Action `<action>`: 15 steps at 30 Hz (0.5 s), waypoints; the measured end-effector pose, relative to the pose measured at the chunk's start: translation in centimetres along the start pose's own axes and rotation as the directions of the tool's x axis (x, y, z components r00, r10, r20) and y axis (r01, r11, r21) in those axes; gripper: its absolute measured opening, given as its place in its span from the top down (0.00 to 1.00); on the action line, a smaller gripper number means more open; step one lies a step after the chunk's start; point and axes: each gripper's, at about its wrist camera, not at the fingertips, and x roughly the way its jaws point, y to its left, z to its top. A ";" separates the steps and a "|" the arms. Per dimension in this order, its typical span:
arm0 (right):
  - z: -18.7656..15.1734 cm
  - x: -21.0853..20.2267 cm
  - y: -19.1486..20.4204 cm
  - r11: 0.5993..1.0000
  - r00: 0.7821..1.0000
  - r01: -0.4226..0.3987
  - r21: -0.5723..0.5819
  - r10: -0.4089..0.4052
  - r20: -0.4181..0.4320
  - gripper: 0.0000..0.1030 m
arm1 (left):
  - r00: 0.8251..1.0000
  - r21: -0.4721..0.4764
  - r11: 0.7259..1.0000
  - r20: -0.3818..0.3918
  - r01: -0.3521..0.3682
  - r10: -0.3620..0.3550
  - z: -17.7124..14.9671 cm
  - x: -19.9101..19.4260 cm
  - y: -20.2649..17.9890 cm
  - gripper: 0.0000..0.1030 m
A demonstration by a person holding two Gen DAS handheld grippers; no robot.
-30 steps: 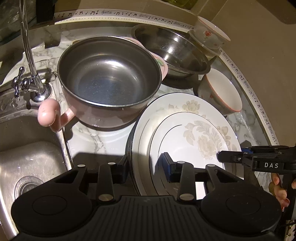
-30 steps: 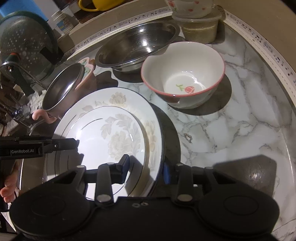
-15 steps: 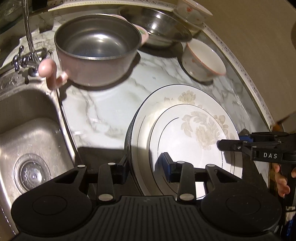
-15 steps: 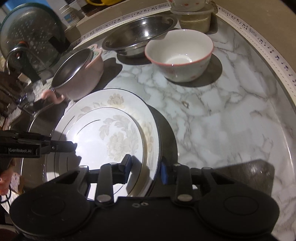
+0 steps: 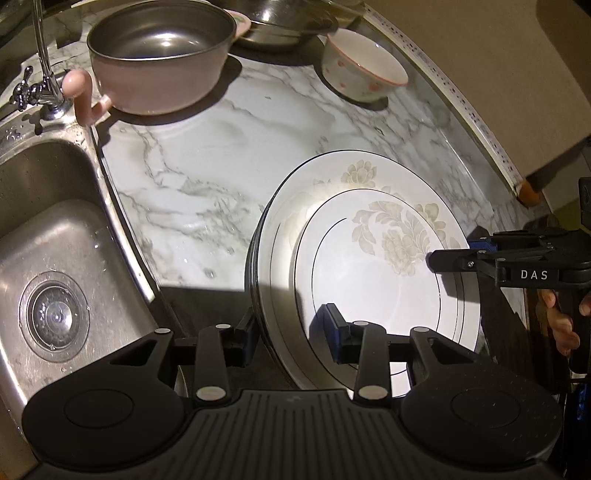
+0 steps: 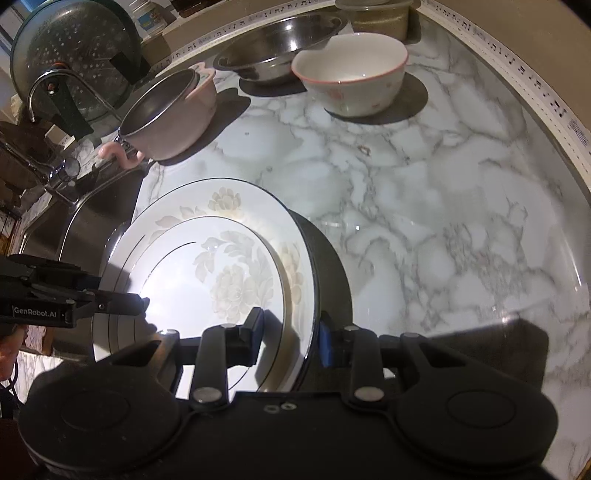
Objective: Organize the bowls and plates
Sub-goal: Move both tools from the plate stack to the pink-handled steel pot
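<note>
A stack of white plates with pale flower prints (image 5: pixel 369 251) (image 6: pixel 229 266), a smaller plate on top, hangs over the marble counter (image 5: pixel 221 147) between both grippers. My left gripper (image 5: pixel 290 332) is shut on the stack's left rim and shows in the right wrist view (image 6: pixel 107 302). My right gripper (image 6: pixel 290 332) is shut on the opposite rim and shows in the left wrist view (image 5: pixel 454 254). Farther back stand a white bowl with a pink rim (image 5: pixel 364 70) (image 6: pixel 351 77) and a steel bowl (image 5: pixel 280 22) (image 6: pixel 277 40).
A pink pot with a steel inside (image 5: pixel 159 55) (image 6: pixel 173 114) stands by the faucet (image 5: pixel 40 55). The steel sink (image 5: pixel 48 258) lies to the left. A speckled lid (image 6: pixel 74 55) and a lidded container (image 6: pixel 376 14) are at the back. The counter's taped edge (image 5: pixel 461 103) curves on the right.
Both grippers have carried the plate stack back toward the near side of the counter, away from the pot and bowls. More bare marble now shows between them.
</note>
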 end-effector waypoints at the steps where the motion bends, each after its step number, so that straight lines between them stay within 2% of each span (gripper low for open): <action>1: -0.2 -0.1 0.0 1.000 1.000 0.000 0.003 0.000 -0.001 0.71 | 1.000 0.001 1.000 -0.001 0.002 -0.002 -0.1 -0.1 0.0 0.66; 11: -0.5 -0.1 0.1 1.000 1.000 0.004 0.011 -0.004 -0.012 0.70 | 1.000 -0.003 1.000 0.002 0.016 -0.016 -0.3 -0.2 0.4 0.66; 15: 0.0 -0.5 0.6 0.998 0.999 0.045 -0.033 -0.045 -0.002 0.68 | 1.000 0.013 1.000 0.026 0.009 -0.010 0.0 -1.0 0.5 0.66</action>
